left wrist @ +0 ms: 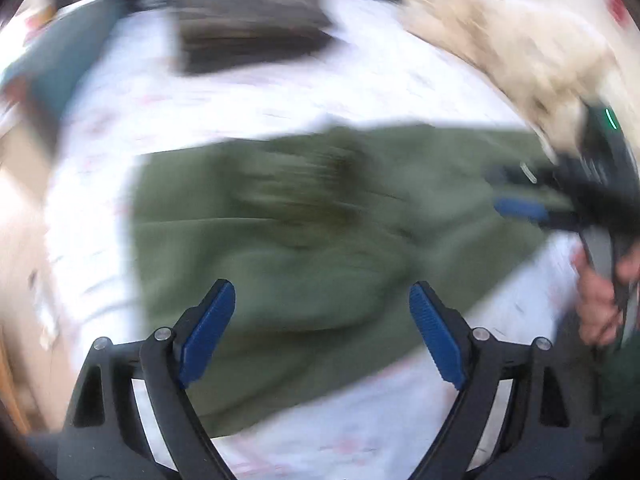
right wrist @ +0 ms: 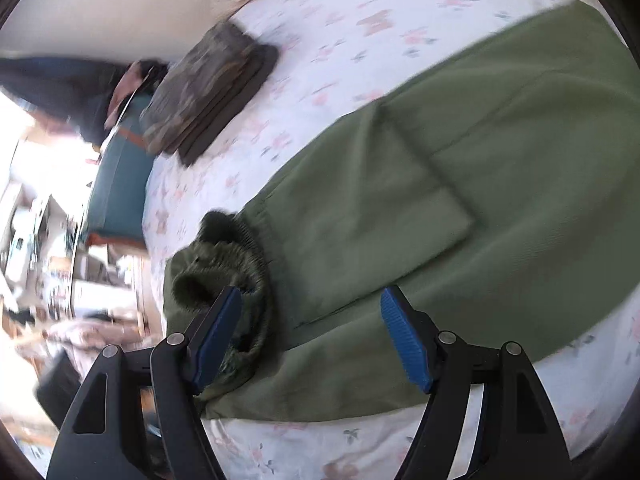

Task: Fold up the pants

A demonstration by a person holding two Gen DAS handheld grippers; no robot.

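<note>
- Left gripper spread wide, nothing between the blue ribbed pads; olive-green soft fleece pants spread directly ahead and beneath on the white floral bedsheet.
- Right gripper likewise released, empty; gathered ribbed waistband just ahead of its left finger.
- Risk: grabbing only the top layer, judged likely to drag the fabric into a lopsided fold.
- Risk: heavy blur in the left view, so edges hard to locate.
- Folded camouflage cloth well beyond, far ahead-left.
- No readable writing or brand.
</note>
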